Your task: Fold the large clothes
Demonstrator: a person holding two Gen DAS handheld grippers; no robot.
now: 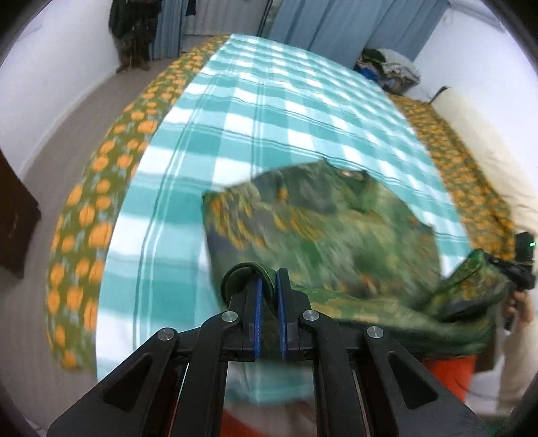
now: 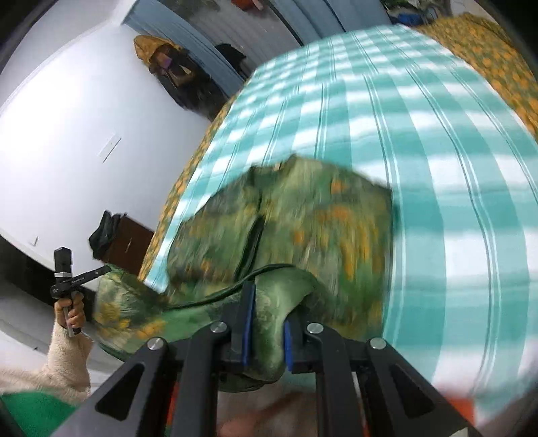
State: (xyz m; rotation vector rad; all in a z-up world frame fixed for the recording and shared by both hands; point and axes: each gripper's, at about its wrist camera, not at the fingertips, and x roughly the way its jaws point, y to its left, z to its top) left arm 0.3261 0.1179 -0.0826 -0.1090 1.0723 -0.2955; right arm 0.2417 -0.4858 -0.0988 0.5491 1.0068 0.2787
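Observation:
A green garment with orange print (image 1: 322, 228) lies partly on the teal-and-white checked bed cover (image 1: 255, 127), its near edge lifted off the bed. My left gripper (image 1: 269, 289) is shut on the garment's dark-trimmed hem at the near left. My right gripper (image 2: 267, 312) is shut on a bunched fold of the same garment (image 2: 302, 228) at the near right. The right gripper also shows at the right edge of the left wrist view (image 1: 517, 269), and the left gripper shows at the left of the right wrist view (image 2: 74, 279). The frames are motion-blurred.
An orange-flowered green sheet (image 1: 90, 215) borders the checked cover on both sides. A pile of clothes (image 1: 390, 67) sits at the far right corner of the bed. A cream pillow (image 1: 484, 141) lies along the right side. Blue curtains (image 1: 336, 27) hang behind. Dark furniture (image 2: 124, 242) stands by the wall.

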